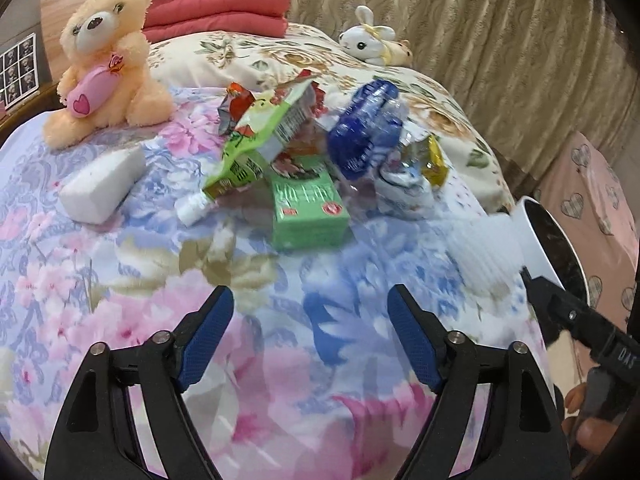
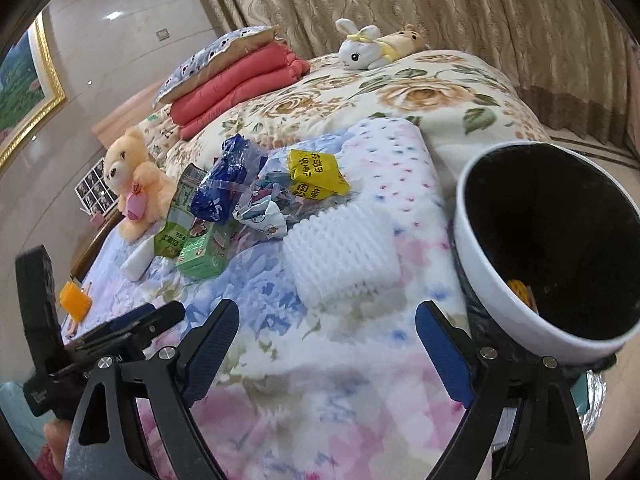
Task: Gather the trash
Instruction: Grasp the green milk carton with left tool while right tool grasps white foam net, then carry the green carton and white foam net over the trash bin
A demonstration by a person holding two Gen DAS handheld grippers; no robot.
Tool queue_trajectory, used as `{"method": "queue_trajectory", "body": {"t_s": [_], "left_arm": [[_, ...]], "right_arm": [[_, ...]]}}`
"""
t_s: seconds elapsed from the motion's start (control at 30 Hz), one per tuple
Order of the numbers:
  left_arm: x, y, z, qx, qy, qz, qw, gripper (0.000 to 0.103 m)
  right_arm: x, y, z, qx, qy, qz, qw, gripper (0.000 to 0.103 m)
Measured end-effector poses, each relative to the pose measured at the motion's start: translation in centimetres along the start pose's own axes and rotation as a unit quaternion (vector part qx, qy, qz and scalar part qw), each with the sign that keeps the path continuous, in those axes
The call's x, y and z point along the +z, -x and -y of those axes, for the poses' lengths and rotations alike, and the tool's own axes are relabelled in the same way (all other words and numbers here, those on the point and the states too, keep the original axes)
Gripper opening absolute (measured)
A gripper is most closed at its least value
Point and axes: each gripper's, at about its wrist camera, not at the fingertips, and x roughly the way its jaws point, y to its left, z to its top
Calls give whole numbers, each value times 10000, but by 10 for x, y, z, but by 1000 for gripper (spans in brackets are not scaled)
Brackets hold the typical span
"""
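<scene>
— Straight ahead of the left gripper [image 1: 310, 312], what do you make out?

— Its jaws are spread wide over the floral bedspread [image 1: 120, 280], nothing between them. Just beyond the gap lies a green box [image 1: 306, 210], flat on the cover. Behind that, a green snack wrapper [image 1: 262, 136] leans over a white tube [image 1: 192, 206], and a crumpled blue plastic bottle [image 1: 366, 128] sits ahead and to the right of the jaws, next to a yellow packet [image 1: 434, 158].

— And off to the sides?

— A white foam block [image 1: 102, 186] ahead-left, with a peach teddy bear [image 1: 106, 64] behind it. Far right, the white bin [image 1: 538, 236] shows its rim, and the other gripper's black tip crosses in front of it.

— Now from the right gripper [image 2: 328, 332]?

— Also parted wide, holding nothing. Just past the jaws lies a white foam net [image 2: 344, 252]. The bin [image 2: 496, 292] is tipped toward us, its rim just beside the right jaw; something orange-yellow lies inside, too dark to name.

— The rest of the rubbish?

— Ahead and left: the yellow packet [image 2: 316, 170], the blue bottle [image 2: 224, 188], a crumpled printed wrapper [image 2: 264, 210], and the green box [image 2: 204, 254]. The left gripper [image 2: 160, 316] pokes in from the left. A white bunny toy [image 2: 358, 50] lies far back on the bed.
</scene>
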Motion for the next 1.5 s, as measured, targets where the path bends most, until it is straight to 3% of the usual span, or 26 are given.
{"method": "queue_trajectory", "body": {"t_s": [0.47, 0.5, 0.53, 0.57, 0.7, 0.8, 1.2, 1.5], "left_arm": [[41, -54, 1, 416, -9, -254, 9988, 86], [41, -56, 1, 457, -25, -219, 9987, 85], [41, -57, 1, 471, -52, -197, 9987, 77], [40, -59, 1, 411, -86, -228, 9989, 54], [37, -52, 4, 345, -262, -122, 9990, 51], [29, -42, 6, 268, -281, -88, 9992, 51], [-13, 6, 23, -233, -391, -18, 9990, 50], [-20, 24, 52, -541, -668, 81, 9963, 50]], "right_arm": [[18, -44, -1, -108, 204, -232, 9995, 90], [18, -46, -1, -92, 189, -247, 9995, 86], [17, -48, -1, -94, 187, -272, 9994, 82], [16, -50, 0, -107, 189, -315, 9993, 71], [13, -49, -1, -135, 244, -280, 9992, 45], [12, -42, -3, -44, 243, -210, 9995, 36], [-5, -10, 3, 180, -25, -120, 9998, 33], [-14, 14, 11, 203, -209, -2, 9996, 32]]}}
